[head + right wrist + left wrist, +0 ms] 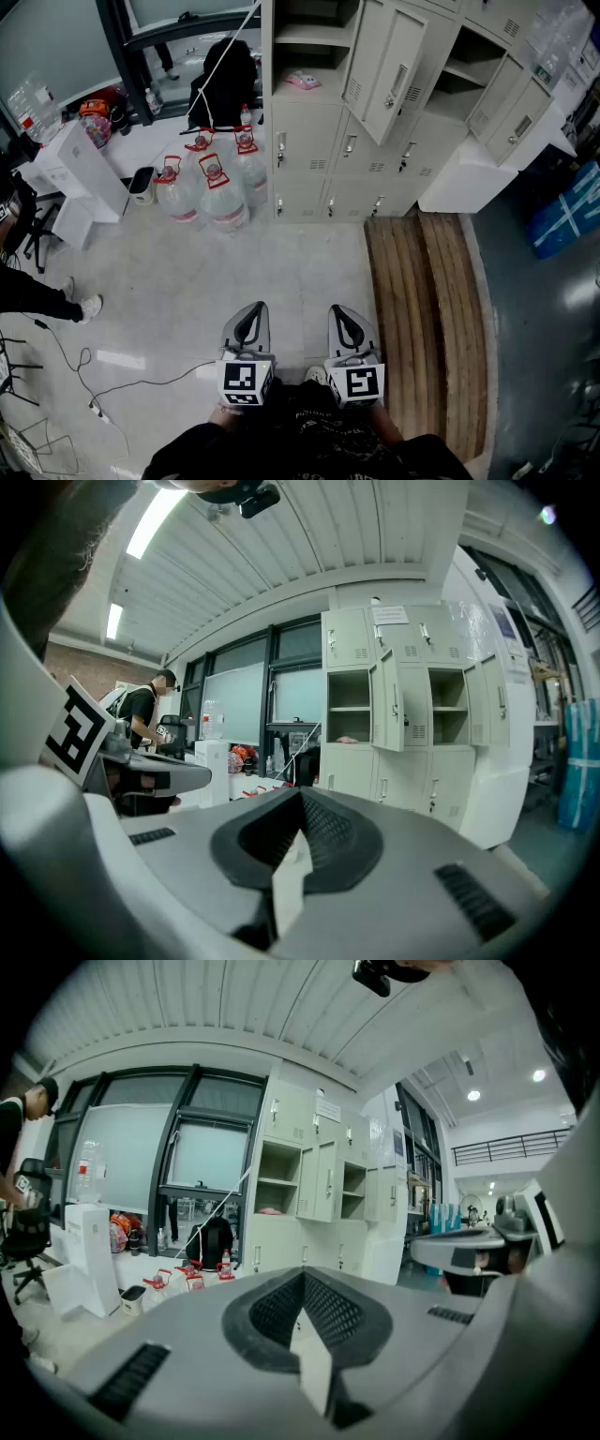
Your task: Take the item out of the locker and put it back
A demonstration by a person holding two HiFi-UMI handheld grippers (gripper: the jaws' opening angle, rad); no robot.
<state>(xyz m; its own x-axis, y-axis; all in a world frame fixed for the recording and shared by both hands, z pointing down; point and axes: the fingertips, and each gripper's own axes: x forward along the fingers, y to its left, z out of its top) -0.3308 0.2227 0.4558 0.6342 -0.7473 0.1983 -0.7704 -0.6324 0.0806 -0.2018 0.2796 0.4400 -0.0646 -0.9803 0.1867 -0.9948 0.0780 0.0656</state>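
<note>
Left grey two-jaw gripper and right grey two-jaw gripper side by side, near, over pale floor — both with jaws pressed together, nothing between. Small pink item far ahead, on shelf of open compartment in pale grey metal locker bank — well apart from both. Clear plastic water jugs just left of lockers.

Four large water jugs with red caps are seen standing together on the floor, well ahead of the fingers and slightly to their left. A dark bag or garment is seen behind the jugs. A white box and a small bin are placed further left. Wooden planks are laid just right of the fingers. A cable is trailed across the floor to their left, near a person's shoe.
</note>
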